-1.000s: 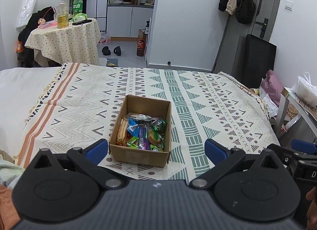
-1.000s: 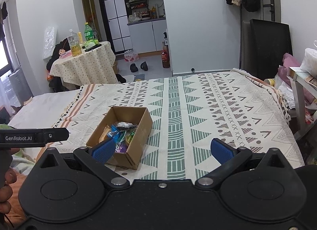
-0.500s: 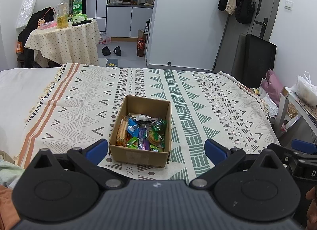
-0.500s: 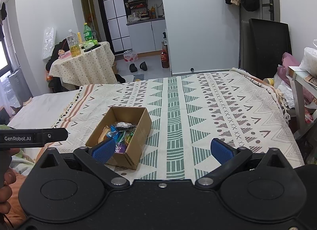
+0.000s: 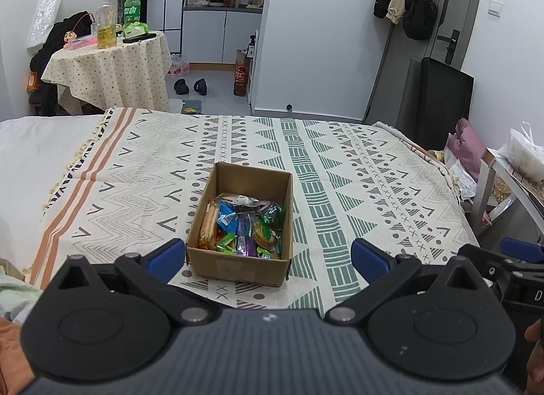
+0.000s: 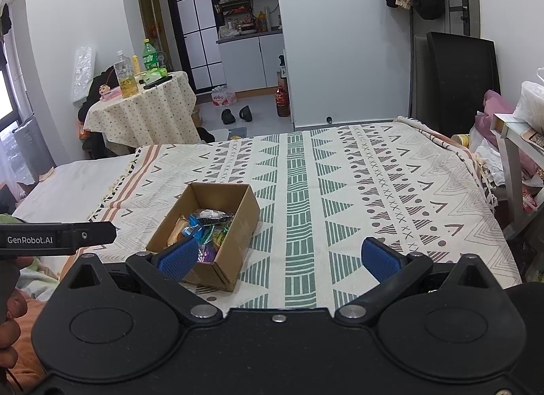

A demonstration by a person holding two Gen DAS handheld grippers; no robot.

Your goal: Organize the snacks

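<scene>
Many snacks [image 5: 243, 225], perhaps biscuits, inside box [image 5: 238, 267]

Left gripper [image 5: 268, 259] held level, jaws spread wide, nothing between the blue pads [image 5: 166, 258]. Right gripper [image 6: 278, 255] same: wide apart, empty, pointing fwd. Both side by side, apart. Bare hand [image 6: 10, 323] grips left handle at frame edge.

**Two wrist views over the bed**

We look forward from just behind each hand-held gripper, low over the near edge of the bed [image 5: 340, 164]. Both views share the cardboard box [image 5: 238, 259] [image 6: 234, 225]: close and centred in the left view, left of centre in the right.
</scene>
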